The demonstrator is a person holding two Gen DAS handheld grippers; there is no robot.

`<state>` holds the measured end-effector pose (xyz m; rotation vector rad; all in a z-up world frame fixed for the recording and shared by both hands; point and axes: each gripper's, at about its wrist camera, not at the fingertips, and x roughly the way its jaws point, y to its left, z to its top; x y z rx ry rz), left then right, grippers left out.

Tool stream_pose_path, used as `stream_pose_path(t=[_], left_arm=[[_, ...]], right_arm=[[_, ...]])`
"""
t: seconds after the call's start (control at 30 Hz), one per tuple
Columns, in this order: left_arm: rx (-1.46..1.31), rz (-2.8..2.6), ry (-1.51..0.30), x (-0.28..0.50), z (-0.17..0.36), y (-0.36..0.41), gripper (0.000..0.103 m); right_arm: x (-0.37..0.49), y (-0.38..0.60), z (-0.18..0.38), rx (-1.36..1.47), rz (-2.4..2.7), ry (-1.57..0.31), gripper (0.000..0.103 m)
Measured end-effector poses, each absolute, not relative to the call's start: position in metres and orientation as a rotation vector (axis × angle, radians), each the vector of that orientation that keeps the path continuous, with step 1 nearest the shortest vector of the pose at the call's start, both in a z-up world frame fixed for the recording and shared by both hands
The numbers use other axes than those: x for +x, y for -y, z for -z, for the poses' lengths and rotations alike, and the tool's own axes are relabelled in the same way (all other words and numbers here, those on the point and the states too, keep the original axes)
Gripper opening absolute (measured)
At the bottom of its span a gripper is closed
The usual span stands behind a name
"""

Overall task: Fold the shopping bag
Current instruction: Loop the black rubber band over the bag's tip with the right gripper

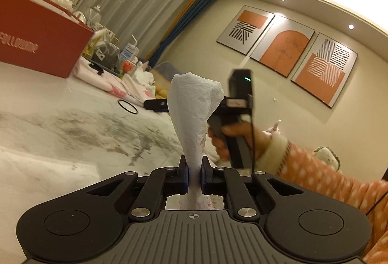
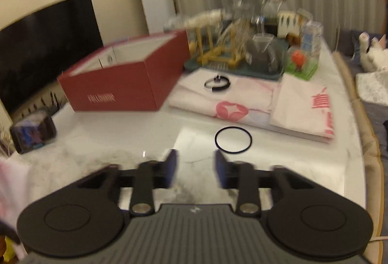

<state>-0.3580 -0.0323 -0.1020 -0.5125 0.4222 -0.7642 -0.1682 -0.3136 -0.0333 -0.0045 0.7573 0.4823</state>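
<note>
A white shopping bag [image 1: 194,103], gathered into a crumpled cone, stands up from my left gripper [image 1: 194,162], which is shut on its narrow lower end. Behind the bag, a hand [image 1: 232,135] in an orange dotted sleeve holds the other gripper's handle. One of that gripper's fingers [image 1: 155,105] sticks out to the left of the bag. In the right wrist view, which is blurred, my right gripper [image 2: 195,167] hangs over the marble table [image 2: 97,154]. Its jaws stand apart with nothing between them.
A black ring [image 2: 233,140] lies on the table just beyond the right gripper. Folded white-and-pink bags [image 2: 242,103] are stacked behind it. A red box [image 2: 126,77] stands to the left, a tray of glassware [image 2: 242,55] at the back, and a dark cube [image 2: 34,135] far left.
</note>
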Motion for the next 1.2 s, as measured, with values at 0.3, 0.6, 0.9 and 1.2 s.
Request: stream_pose_path(t=[0.3, 0.6, 0.9, 1.2], left_arm=[[-0.550, 0.738, -0.420, -0.348, 0.111, 0.004, 0.009], [-0.440, 0.731, -0.408, -0.351, 0.107, 0.016, 0.009], [-0.041, 0.615, -0.329, -0.382, 0.080, 0.054, 0.009], [0.242, 0.569, -0.296, -0.409, 0.064, 0.096, 0.009]], right_arm=[[-0.106, 0.288, 0.064, -0.119, -0.398, -0.884, 0.026], [-0.167, 0.294, 0.038, 0.009, -0.468, -0.802, 0.000], [-0.306, 0.290, -0.055, 0.174, -0.793, -0.609, 0.000], [-0.363, 0.264, -0.069, 0.012, -0.860, -0.602, 0.000]])
